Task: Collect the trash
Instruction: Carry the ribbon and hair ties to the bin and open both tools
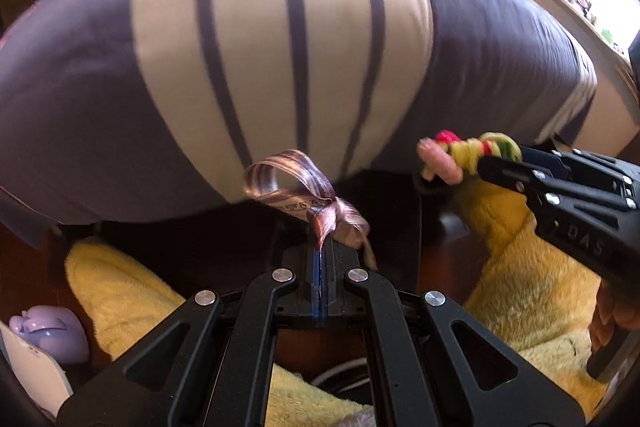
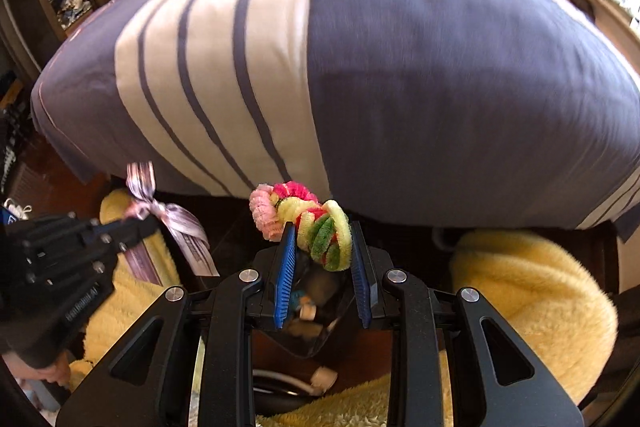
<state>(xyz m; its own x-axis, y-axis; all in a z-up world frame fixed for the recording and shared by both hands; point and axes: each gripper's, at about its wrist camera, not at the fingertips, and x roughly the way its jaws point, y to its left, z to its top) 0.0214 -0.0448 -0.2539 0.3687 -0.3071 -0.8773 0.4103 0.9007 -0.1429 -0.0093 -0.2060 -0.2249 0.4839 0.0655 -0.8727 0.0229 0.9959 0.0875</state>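
Both hands loaded, hovering over the bin by the bed

Left gripper [image 1: 322,247] has its fingers pinched together on a ribbon bow [image 1: 296,187]; right gripper [image 2: 324,247] fingers clamp a bundle of fuzzy hair ties [image 2: 308,223]. That bundle's held only by one end, so it could slip off short of the dark bin [image 2: 320,331]. Striped blue-white bedspread [image 2: 440,67] ahead, yellow fluffy rug [image 2: 532,291] on the dark wood floor.

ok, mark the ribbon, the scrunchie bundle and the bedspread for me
ribbon [image 1: 316,203]: left wrist view, on the knot just ahead of the shut jaws.
scrunchie bundle [image 2: 320,227]: right wrist view, on the green-yellow ring between the jaws.
bedspread [image 2: 440,67]: right wrist view, on the plain blue panel.
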